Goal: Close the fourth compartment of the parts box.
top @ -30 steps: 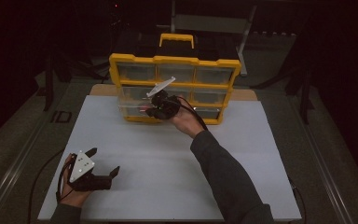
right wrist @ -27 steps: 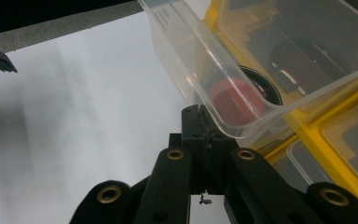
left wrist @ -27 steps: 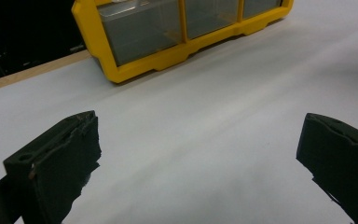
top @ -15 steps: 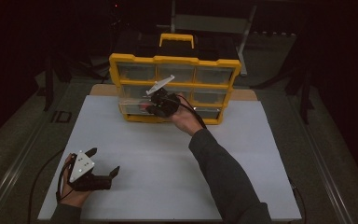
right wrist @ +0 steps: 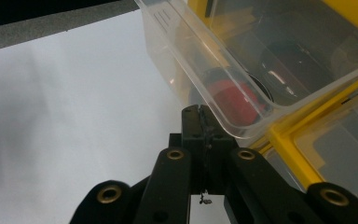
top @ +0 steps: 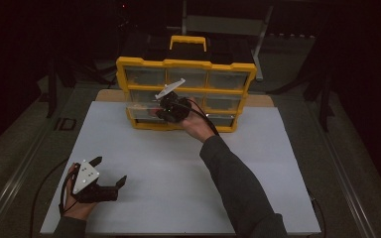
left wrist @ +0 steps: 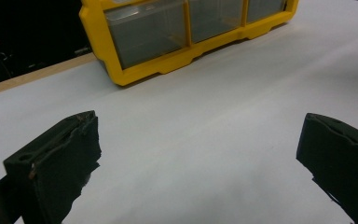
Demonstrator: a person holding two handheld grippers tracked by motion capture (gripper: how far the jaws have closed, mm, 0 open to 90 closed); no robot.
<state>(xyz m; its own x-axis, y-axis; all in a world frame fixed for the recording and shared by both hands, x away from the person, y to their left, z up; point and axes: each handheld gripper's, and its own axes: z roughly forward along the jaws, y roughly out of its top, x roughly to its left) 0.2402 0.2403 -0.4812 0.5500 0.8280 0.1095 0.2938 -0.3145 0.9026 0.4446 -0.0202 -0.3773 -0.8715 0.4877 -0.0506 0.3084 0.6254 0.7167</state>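
Drawer [right wrist: 205, 60]: clear, pulled partway out of your yellow organizer [top: 186, 94], left column, with a red thing [right wrist: 233, 100] inside.
Right gripper [right wrist: 200, 114]: your jaws are pressed together at the drawer's front lip (whether they pinch it is unclear).
Left gripper [top: 108, 172]: your jaws gape over the white mat [top: 178, 173], well apart from the organizer.

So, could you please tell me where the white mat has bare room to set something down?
The white mat is bare between the yellow drawer cabinet and the left tool, and along its right side. It is crowded at the cabinet front, where the right tool meets a pulled-out clear drawer.
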